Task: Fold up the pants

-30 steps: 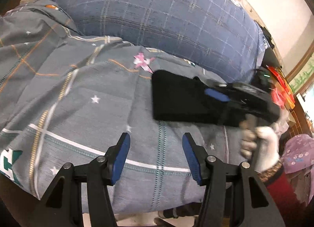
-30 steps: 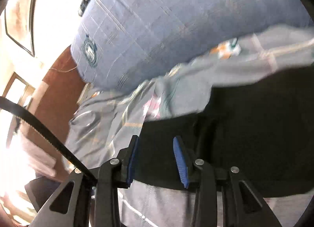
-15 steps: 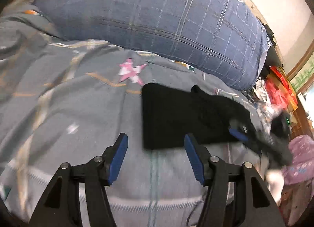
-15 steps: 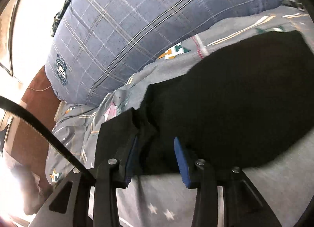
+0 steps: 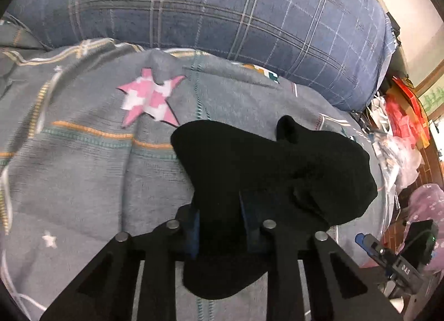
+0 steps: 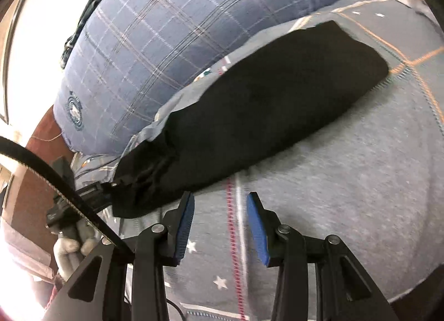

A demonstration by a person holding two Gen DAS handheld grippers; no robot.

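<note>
From the left wrist, the left gripper (image 5: 219, 226) has its jaws clamped on a bunched edge of the black pants (image 5: 277, 171), which lie on the bed's grey quilt (image 5: 83, 154). Pulling could drag the whole bundle and undo the fold. Black cloth hides the jaw tips.

From the right wrist, the right gripper (image 6: 220, 226) hovers with jaws apart, empty, near the pants (image 6: 277, 93). Its layers are unreadable.

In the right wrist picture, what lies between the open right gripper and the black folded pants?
Only bare grey star-printed bedsheet, crossed by a red and white stripe, separates the right gripper from the black folded pants. The right wrist view shows this.
</note>
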